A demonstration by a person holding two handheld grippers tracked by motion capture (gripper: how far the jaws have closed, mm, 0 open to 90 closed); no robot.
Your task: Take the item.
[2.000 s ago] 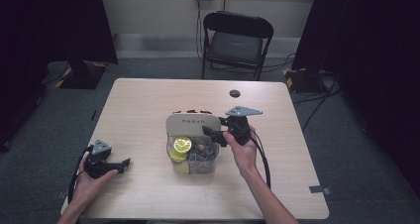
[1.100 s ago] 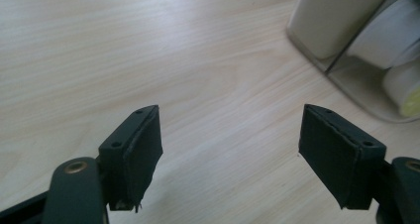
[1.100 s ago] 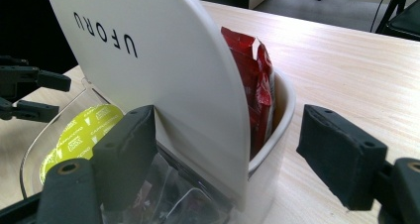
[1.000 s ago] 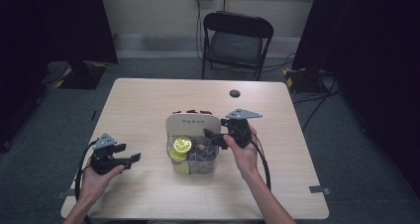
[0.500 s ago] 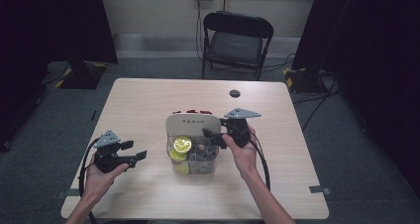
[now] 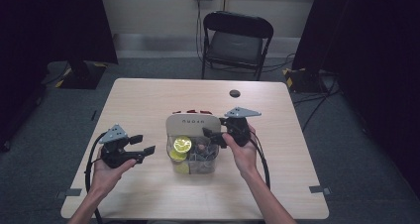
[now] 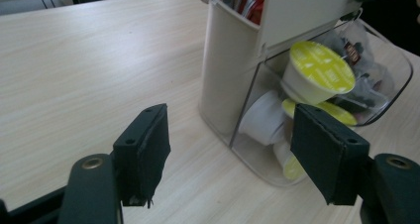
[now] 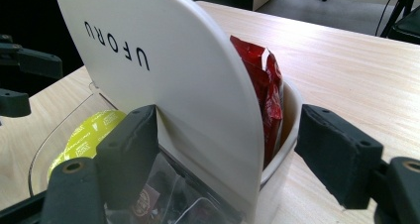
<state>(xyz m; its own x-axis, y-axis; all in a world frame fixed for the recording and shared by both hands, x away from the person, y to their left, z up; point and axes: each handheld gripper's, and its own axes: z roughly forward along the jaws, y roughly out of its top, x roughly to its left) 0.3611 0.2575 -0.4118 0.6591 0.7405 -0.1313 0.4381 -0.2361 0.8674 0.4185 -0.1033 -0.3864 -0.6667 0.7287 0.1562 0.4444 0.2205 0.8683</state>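
Pale wood table [image 6: 148,105] carries a cream organiser [image 6: 193,127]. Right gripper [image 6: 214,135], jaws spread, straddles its right side; left gripper [image 6: 142,145], also spread, hovers left. Yellow-lidded capsules [image 7: 317,68] fill its clear front bin; the right gripper view reveals red sachets [image 8: 260,90] behind.

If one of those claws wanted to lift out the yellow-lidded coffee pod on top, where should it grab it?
Judging by its pose, from above through the clear bin's open top, jaws across the pod's rim. The top yellow-lidded pod lies tilted, lid facing up and outward, with other pods and sachets packed beneath and the white organizer wall beside it, so a sideways approach looks blocked. The open left gripper seems nearest.
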